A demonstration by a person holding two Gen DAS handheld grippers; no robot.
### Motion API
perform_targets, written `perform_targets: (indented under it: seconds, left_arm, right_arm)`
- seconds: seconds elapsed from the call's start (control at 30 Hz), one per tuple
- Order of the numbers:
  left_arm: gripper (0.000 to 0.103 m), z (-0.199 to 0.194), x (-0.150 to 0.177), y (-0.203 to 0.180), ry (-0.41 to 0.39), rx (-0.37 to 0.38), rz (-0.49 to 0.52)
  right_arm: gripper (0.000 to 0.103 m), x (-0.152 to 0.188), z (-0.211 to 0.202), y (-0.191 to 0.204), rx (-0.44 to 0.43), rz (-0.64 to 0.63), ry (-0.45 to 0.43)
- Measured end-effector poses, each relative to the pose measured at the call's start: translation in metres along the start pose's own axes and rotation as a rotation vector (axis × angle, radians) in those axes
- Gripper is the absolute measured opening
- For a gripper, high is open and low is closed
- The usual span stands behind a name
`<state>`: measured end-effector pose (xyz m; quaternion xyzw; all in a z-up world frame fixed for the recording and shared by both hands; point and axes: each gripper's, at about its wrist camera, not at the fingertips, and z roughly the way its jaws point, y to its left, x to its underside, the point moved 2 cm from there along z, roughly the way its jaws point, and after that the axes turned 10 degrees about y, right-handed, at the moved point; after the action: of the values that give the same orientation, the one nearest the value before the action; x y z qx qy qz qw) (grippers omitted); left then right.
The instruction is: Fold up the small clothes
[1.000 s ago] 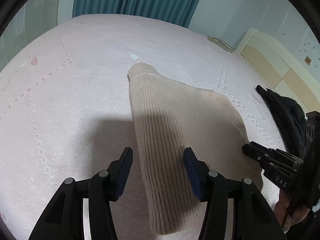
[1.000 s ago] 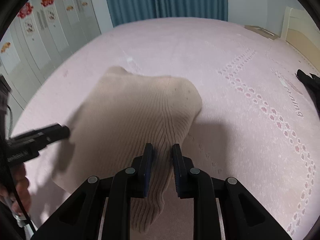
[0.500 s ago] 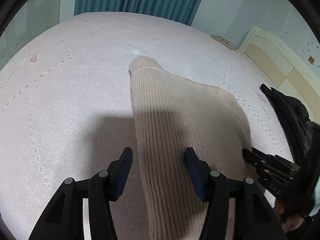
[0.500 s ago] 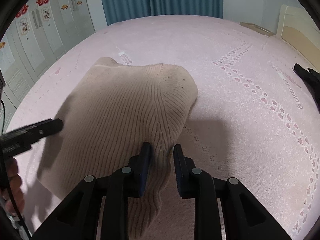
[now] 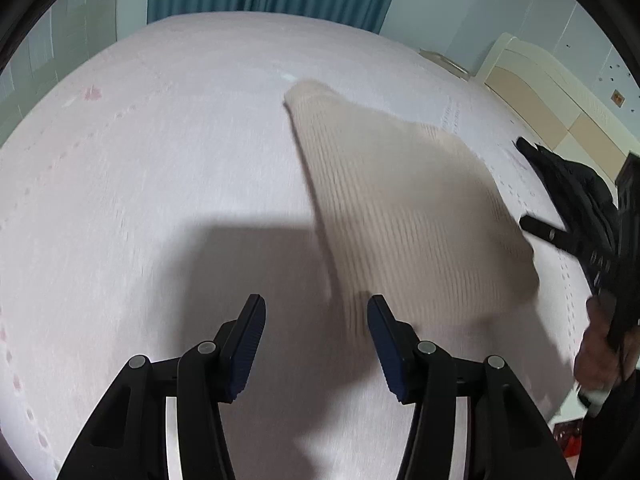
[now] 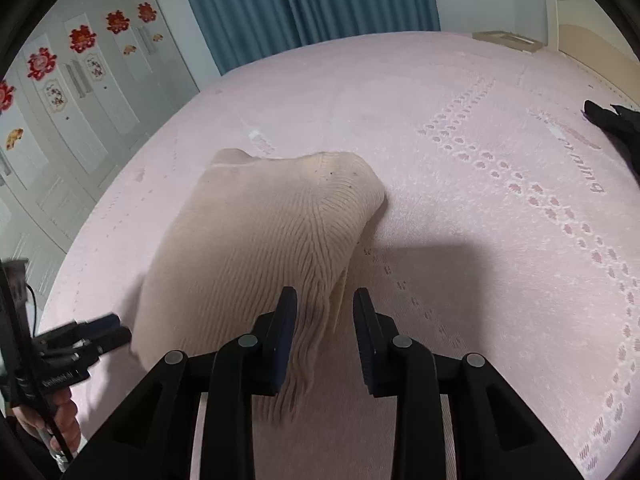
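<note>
A beige ribbed knit garment (image 5: 404, 208) lies folded on the pink bedspread (image 5: 160, 152); it also shows in the right wrist view (image 6: 264, 232). My left gripper (image 5: 316, 340) is open and empty, with the garment's near left edge just ahead of its right finger. My right gripper (image 6: 326, 332) is open, its fingers on either side of the garment's near corner, which hangs loose between them. The right gripper also shows at the right of the left wrist view (image 5: 560, 240), and the left gripper shows at the lower left of the right wrist view (image 6: 80, 340).
A black garment (image 5: 576, 188) lies on the bed to the right, also seen in the right wrist view (image 6: 616, 128). A cream headboard (image 5: 560, 92) stands beyond it. Teal curtains (image 6: 312, 4) and white wardrobe doors (image 6: 80, 92) line the far walls.
My right gripper has opened and let go of the garment's corner. My left gripper has pulled back and left, off the garment. The garment has settled on the bed.
</note>
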<state>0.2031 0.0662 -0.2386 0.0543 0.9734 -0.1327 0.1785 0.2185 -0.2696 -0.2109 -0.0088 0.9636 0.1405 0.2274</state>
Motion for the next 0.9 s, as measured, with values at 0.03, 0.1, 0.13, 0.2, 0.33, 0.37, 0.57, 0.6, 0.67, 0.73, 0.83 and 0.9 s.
perform_targets:
  seconds: [0.03, 0.1, 0.13, 0.2, 0.33, 0.37, 0.57, 0.6, 0.67, 0.73, 0.83, 0.9]
  left_arm:
    - [0.051, 0.000, 0.005, 0.000, 0.003, 0.002, 0.001]
    - [0.051, 0.004, 0.016, -0.004, 0.026, 0.006, 0.014]
    - [0.051, 0.007, 0.019, -0.007, 0.035, 0.001, 0.023]
    - [0.051, 0.011, 0.020, -0.014, 0.039, -0.013, 0.040]
    - [0.050, 0.014, 0.015, -0.027, 0.020, -0.043, 0.060]
    - [0.050, 0.015, 0.014, -0.028, 0.017, -0.042, 0.055]
    - [0.050, 0.017, 0.009, -0.023, 0.019, 0.005, 0.018]
    - [0.050, 0.017, 0.009, -0.022, 0.018, 0.012, 0.019]
    - [0.050, 0.015, 0.012, -0.019, 0.013, 0.038, 0.017]
    - [0.050, 0.014, 0.014, -0.018, 0.011, 0.052, 0.020]
    - [0.050, 0.014, 0.018, -0.014, 0.012, 0.042, 0.038]
    - [0.050, 0.013, 0.020, -0.011, 0.010, 0.043, 0.038]
  right_arm:
    - [0.029, 0.003, -0.003, -0.001, 0.000, -0.001, -0.001]
    - [0.029, 0.010, -0.008, -0.002, -0.001, -0.005, 0.003]
    - [0.029, 0.014, -0.011, -0.003, -0.003, -0.010, 0.007]
    - [0.029, 0.025, -0.015, -0.005, -0.012, -0.024, 0.017]
    - [0.031, 0.054, -0.016, -0.006, -0.006, -0.086, 0.051]
    - [0.031, 0.060, -0.014, -0.005, -0.012, -0.097, 0.060]
    - [0.032, 0.072, 0.013, 0.000, -0.056, -0.108, 0.098]
    - [0.032, 0.070, 0.017, 0.002, -0.065, -0.104, 0.099]
    - [0.033, 0.067, 0.026, 0.004, -0.079, -0.100, 0.103]
    - [0.033, 0.063, 0.036, 0.009, -0.086, -0.102, 0.108]
    - [0.033, 0.057, 0.042, 0.018, -0.092, -0.110, 0.087]
    - [0.034, 0.055, 0.044, 0.023, -0.104, -0.111, 0.074]
